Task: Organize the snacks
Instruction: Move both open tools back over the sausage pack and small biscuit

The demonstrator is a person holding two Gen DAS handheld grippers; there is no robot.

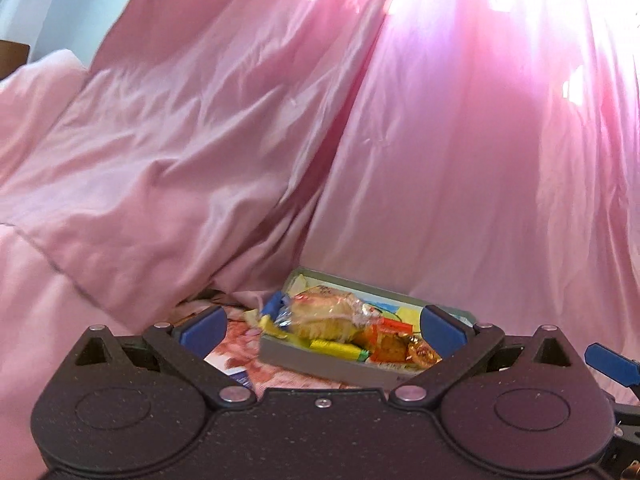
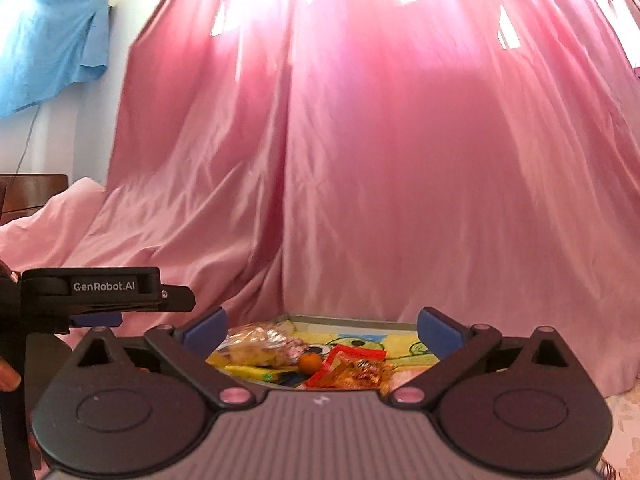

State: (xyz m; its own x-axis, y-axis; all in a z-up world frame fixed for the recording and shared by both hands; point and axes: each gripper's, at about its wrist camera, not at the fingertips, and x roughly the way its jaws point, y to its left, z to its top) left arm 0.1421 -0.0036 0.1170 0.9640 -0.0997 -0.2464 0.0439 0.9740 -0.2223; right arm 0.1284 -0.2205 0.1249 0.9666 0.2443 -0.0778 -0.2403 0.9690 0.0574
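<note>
A grey tray (image 1: pixel 320 362) holds several wrapped snacks: a clear-wrapped cake (image 1: pixel 324 314), yellow sticks (image 1: pixel 336 347), orange and red packets (image 1: pixel 390 340). My left gripper (image 1: pixel 322 322) is open and empty, just before and above the tray. In the right wrist view the tray (image 2: pixel 352 321) has a yellow cartoon lining and holds the cake (image 2: pixel 262 346), a small orange ball (image 2: pixel 310 362) and red-orange packets (image 2: pixel 352 368). My right gripper (image 2: pixel 320 330) is open and empty above the tray's near side. The left gripper's body (image 2: pixel 104 292) shows at the left.
A pink curtain (image 2: pixel 400 160) hangs behind the tray. Pink bedding (image 1: pixel 120 180) is heaped at the left. A floral cloth (image 1: pixel 244 344) lies under the tray. A blue cloth (image 2: pixel 48 40) hangs on the wall at upper left, above a wooden piece (image 2: pixel 32 196).
</note>
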